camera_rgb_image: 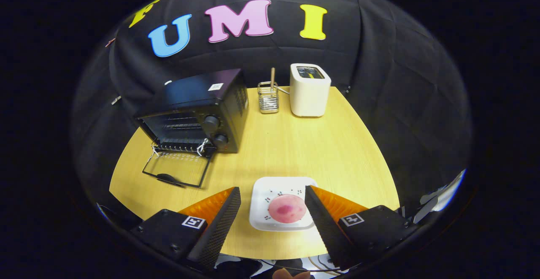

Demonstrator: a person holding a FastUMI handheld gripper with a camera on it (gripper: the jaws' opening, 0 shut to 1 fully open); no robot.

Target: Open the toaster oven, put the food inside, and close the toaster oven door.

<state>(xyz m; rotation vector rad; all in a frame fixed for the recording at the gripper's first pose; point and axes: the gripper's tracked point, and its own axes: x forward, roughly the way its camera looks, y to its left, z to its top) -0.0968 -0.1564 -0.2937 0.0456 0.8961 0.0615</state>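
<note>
Gripper spread wide over 1 plate bearing 1 pink food piece — 1 toaster oven, door down.

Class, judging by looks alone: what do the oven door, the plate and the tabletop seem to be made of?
Oven door: clear glass in a dark frame; the table shows through. Plate: white, smooth, probably ceramic or plastic. Tabletop: pale wood-grain, likely laminate. The gripper is open, fingers either side of the plate.

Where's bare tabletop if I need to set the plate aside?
Widest bare patch: between white plate, toaster oven and white toaster, running rightward to the table edge. Crowded: lowered oven door and utensil holder beside the toaster. Open gripper straddles the pink food.
</note>
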